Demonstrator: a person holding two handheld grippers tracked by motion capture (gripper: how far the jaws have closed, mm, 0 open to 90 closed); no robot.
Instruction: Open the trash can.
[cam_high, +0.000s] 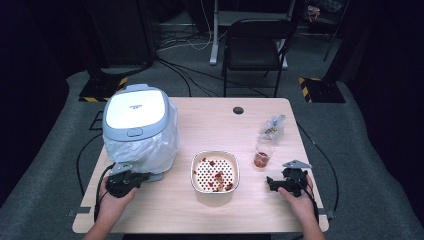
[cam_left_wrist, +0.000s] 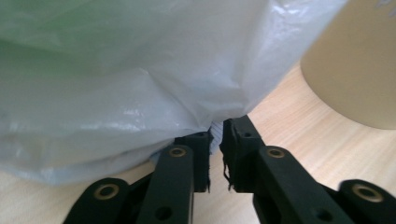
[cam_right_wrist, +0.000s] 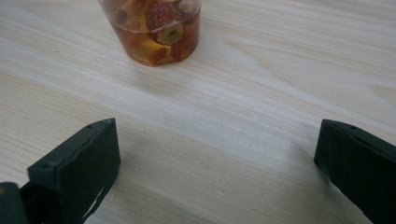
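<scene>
Thin plastic bag (cam_high: 150, 142), draped over the bin (cam_high: 135, 110) at the table's left, is limp and slippery; we pinch its hem with our left gripper (cam_left_wrist: 215, 140), jaws nearly together. Right gripper (cam_right_wrist: 215, 154) gapes wide, empty.

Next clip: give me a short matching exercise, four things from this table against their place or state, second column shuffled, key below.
1. white plastic bag
2. clear plastic cup of reddish liquid and fruit
3. cream perforated strainer bowl
4. right gripper

a. table centre, red bits inside
b. jaws wide apart over bare wood
c. wrapped around the grey-and-white bin, hem pinched by the left gripper
d. ahead of the right gripper

Pairs: 1-c, 2-d, 3-a, 4-b
</scene>
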